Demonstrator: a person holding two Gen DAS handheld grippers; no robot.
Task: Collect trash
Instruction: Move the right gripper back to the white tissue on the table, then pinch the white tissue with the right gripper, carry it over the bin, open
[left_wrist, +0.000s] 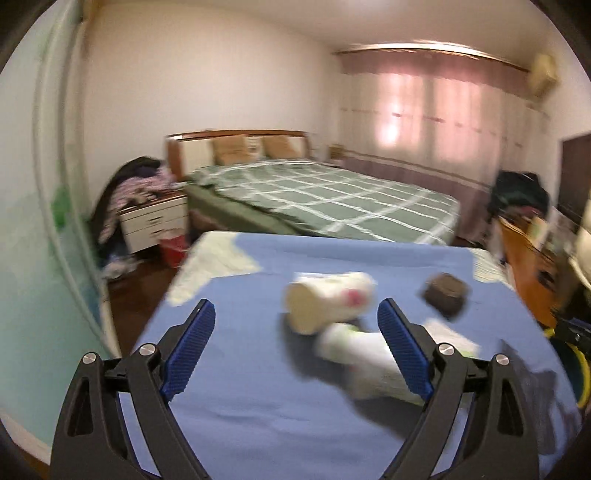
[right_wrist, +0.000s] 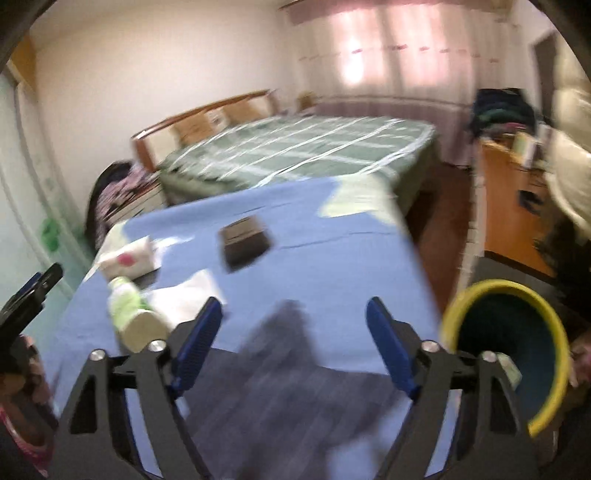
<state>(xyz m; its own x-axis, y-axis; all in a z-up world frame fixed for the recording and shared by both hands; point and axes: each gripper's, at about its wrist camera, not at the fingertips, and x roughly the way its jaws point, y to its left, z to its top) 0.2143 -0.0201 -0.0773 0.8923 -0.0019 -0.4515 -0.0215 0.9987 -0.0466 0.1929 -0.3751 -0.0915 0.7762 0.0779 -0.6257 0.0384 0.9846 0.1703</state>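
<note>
Blue-padded jaws stand apart and empty on both grippers, the left gripper (left_wrist: 295, 325) framing a toppled paper cup (left_wrist: 328, 301) ahead, the right gripper (right_wrist: 295, 325) just left of the yellow-rimmed bin (right_wrist: 517, 354).

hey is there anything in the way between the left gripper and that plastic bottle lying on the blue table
Nothing visible blocks it. The left gripper is open and empty, and the plastic bottle lies on the blue table just ahead, near its right finger. The white cup lies beyond the bottle, not in front.

Right gripper (right_wrist: 294, 314) gapes empty over the blue cloth (right_wrist: 314, 266) — yellow-rimmed bin (right_wrist: 546, 406) just right.
</note>
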